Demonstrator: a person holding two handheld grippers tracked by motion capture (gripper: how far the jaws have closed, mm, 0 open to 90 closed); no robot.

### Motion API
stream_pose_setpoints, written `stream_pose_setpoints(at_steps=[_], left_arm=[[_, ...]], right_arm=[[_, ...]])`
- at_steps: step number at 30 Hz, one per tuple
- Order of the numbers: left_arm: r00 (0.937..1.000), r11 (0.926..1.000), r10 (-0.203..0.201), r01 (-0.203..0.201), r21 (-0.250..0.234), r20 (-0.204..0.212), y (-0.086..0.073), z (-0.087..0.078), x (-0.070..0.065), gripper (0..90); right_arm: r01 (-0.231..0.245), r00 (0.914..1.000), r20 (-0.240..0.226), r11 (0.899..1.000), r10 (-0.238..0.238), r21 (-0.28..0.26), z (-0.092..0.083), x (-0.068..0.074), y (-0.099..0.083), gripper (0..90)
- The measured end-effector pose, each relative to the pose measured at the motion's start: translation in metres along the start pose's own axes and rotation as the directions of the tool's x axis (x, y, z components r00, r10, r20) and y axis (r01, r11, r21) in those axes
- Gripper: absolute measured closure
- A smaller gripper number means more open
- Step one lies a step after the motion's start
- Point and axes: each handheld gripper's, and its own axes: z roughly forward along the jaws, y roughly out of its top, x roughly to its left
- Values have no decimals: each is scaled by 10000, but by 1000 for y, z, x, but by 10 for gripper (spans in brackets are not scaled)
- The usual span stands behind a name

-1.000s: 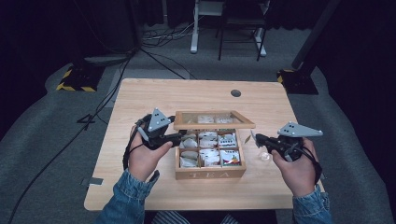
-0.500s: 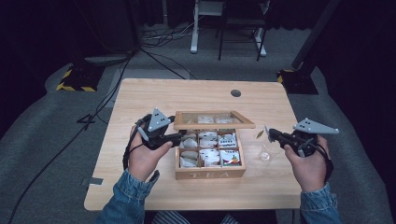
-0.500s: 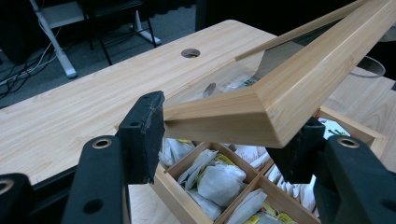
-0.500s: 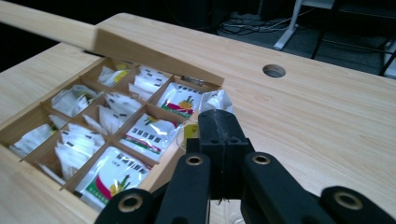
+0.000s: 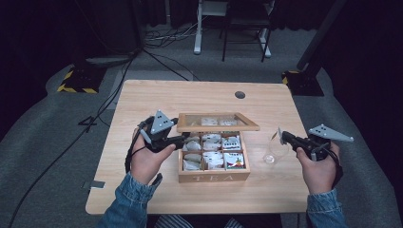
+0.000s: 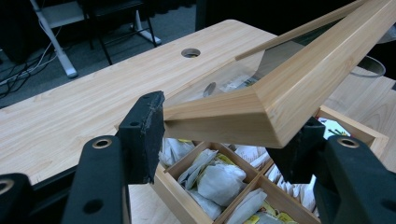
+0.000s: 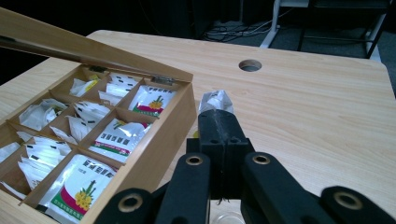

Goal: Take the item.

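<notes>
A wooden tea box [image 5: 214, 176] stands mid-table, its compartments full of tea bag packets. My left gripper [image 5: 183, 139] is shut on the left front corner of the glass-paned lid [image 5: 218, 127] and holds it raised. In the left gripper view both pads [image 6: 144, 135] press on the wooden lid [image 6: 261, 102] frame. To the right of the box, my right gripper [image 5: 284, 137] is shut on a white tea bag packet [image 7: 215, 100], just above a small clear glass [image 5: 273, 156]. The glass rim [image 7: 226, 218] shows under the right gripper [image 7: 218, 121].
A round cable hole [image 5: 240, 94] sits near the table's far edge. Bare tabletop [image 5: 157, 99] lies behind and to the left of the box. The box wall [image 7: 159, 140] is close to the left of the right gripper. A chair and desk legs stand beyond the table.
My right gripper has moved rightward, away from the box, with the tea bag packet in it, and sunk slightly. The left gripper and the raised lid have stayed put.
</notes>
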Motion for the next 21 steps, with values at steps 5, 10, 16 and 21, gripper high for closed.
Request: stream_pose_setpoints(at_steps=[5,10,16,21], left_arm=[[10000,10000,46,-45,40,-52,0,0,-1,418],[10000,10000,49,-49,43,-50,0,0,-1,418],[10000,10000,44,-43,40,-52,0,0,-1,418],[10000,10000,47,-46,39,-51,0,0,-1,417]], right_arm=[[-163,9999,51,9998,162,87,0,-4,-7,900],[-293,9995,92,9993,291,232,2,-8,-16,900],[-381,9993,69,9989,379,290,3,-10,-23,900],[-427,9991,50,9985,426,347,6,-11,-27,900]])
